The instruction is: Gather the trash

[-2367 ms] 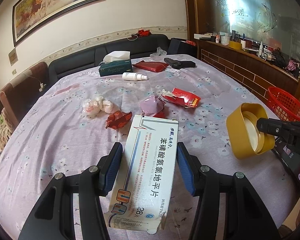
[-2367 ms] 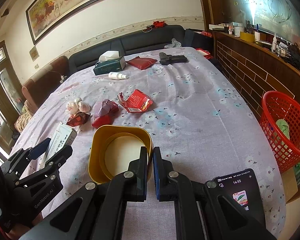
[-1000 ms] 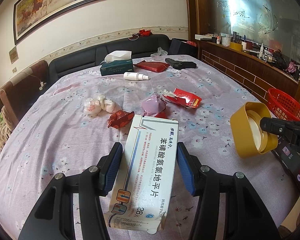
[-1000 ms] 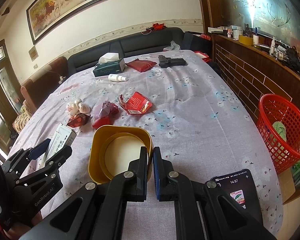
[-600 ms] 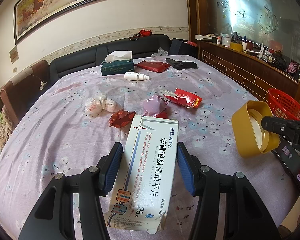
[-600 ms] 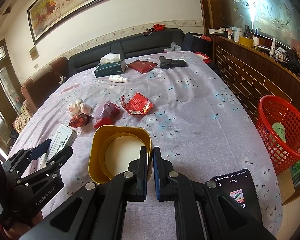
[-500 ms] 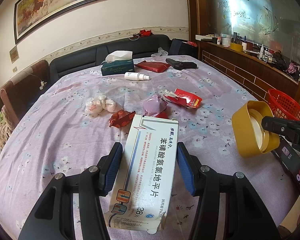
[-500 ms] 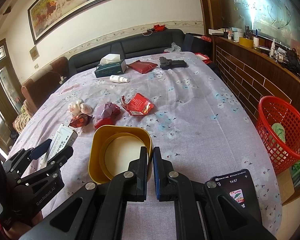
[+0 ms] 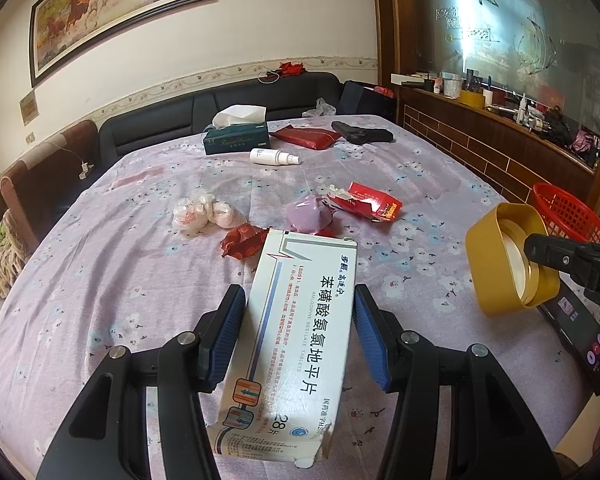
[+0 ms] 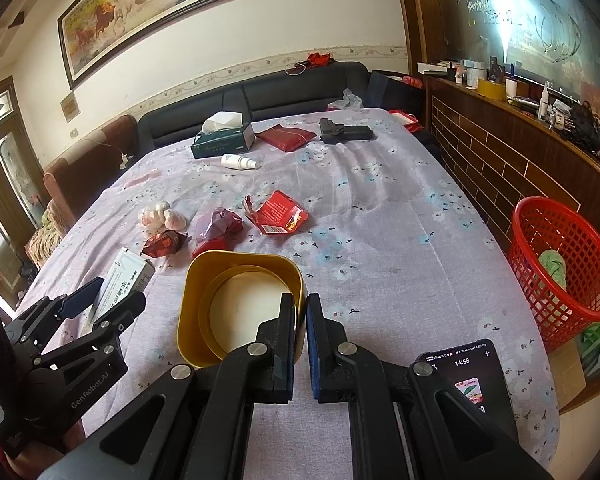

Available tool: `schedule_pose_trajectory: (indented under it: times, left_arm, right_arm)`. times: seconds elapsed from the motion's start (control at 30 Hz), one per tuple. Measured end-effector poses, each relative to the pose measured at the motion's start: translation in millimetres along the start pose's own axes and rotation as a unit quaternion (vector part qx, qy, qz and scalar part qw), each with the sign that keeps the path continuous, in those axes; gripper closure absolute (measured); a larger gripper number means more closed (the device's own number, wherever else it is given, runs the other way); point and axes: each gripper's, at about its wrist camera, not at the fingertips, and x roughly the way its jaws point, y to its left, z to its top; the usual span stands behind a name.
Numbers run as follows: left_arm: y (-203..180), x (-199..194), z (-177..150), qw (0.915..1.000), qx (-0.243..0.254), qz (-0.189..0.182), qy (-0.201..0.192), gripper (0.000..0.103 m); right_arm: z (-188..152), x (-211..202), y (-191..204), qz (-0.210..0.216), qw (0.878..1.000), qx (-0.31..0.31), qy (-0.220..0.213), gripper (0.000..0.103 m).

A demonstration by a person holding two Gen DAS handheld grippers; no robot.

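Note:
My left gripper point(image 9: 300, 316) is shut on a white medicine box point(image 9: 296, 336) and holds it above the table; it also shows in the right wrist view point(image 10: 100, 304) at the lower left. My right gripper point(image 10: 301, 312) is shut on the wall of a gold tin point(image 10: 236, 300), also seen at the right of the left wrist view point(image 9: 508, 256). More trash lies mid-table: a red packet point(image 10: 280, 212), a purple wrapper point(image 10: 216, 224), a small red wrapper point(image 10: 164, 242) and white crumpled bags point(image 10: 162, 216). A red basket point(image 10: 564, 264) stands beside the table's right edge.
At the far end lie a tissue box point(image 10: 222, 140), a white bottle point(image 10: 240, 162), a red pouch point(image 10: 286, 136) and a black toy gun point(image 10: 344, 132). A phone point(image 10: 468, 384) lies at the near right corner. A dark sofa point(image 10: 260, 96) runs behind the table.
Both grippers have drifted slightly toward the right with their loads. Their grips have not changed.

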Motion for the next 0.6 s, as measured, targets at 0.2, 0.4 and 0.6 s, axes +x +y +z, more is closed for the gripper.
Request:
schedule_pose_trajectory:
  times: [0.2, 0.4, 0.6]
  left_arm:
    - [1.9, -2.6, 1.6, 1.0, -0.007, -0.007, 0.0, 0.05]
    - [0.4, 1.6, 2.5, 0.9999, -0.008, -0.011, 0.005, 0.05]
    - [-3.0, 2.3, 5.7, 0.9998, -0.008, -0.017, 0.008, 0.05]
  right_arm:
    - [-0.4, 2.7, -0.2, -0.002, 1.0, 0.001, 0.004, 0.097]
    - [-1.1, 9.6, -3.7, 0.002, 1.0, 0.004, 0.014, 0.097]
    - [0.3, 7.1, -12.5, 0.008, 1.0, 0.014, 0.011, 0.097]
